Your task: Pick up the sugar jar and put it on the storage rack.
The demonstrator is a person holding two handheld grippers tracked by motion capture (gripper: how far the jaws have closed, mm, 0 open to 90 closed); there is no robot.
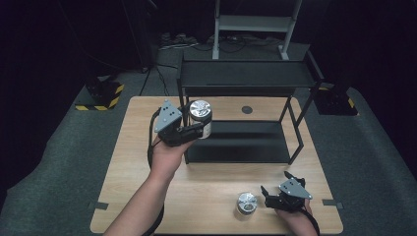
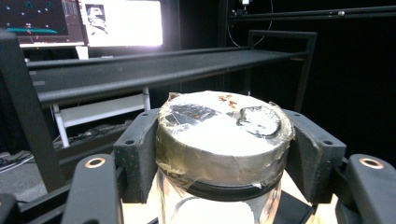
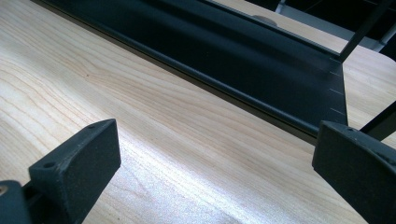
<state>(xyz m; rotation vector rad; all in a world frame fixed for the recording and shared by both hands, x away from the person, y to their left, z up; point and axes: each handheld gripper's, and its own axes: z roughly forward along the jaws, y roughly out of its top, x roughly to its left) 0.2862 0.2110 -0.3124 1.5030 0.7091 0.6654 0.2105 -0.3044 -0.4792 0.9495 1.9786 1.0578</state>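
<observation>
Counter [image 1: 147,196]: pale wood, bearing everything below.

Rack [image 1: 246,78]: black metal, two shelves, standing at the far half of the counter. Its lower shelf [image 1: 241,142] lay open and bare; its upper shelf [image 2: 140,70] showed in the left gripper view as a dark bar above and beyond the jar's lid. The rack's left front post stood close to the raised jar, and I judged it the thing most likely to be knocked.

Left gripper [image 1: 199,129]: held up off the counter at the rack's front left corner, fingers [image 2: 137,154] clamped on the jar just under its lid, one pad either side.

Right gripper [image 1: 268,194]: low at the near right of the counter, fingers [image 3: 79,158] apart with only bare wood between them, just beside the second jar and not touching it.

Jar [image 1: 200,117]: clear glass, lid taped in silver foil [image 2: 219,126], carried upright in the left gripper in front of the lower shelf.

Second jar [image 1: 246,202]: same kind, standing on the counter near its front edge.

Handling note, as a judgement: the step looked like shelving the carried jar. To do it well, the jar should stay upright, pass right of the post, go in well back from the shelf's lip, and be set flat before the fingers part. The grip sat high, so a slow approach would keep the glass from swinging.
</observation>
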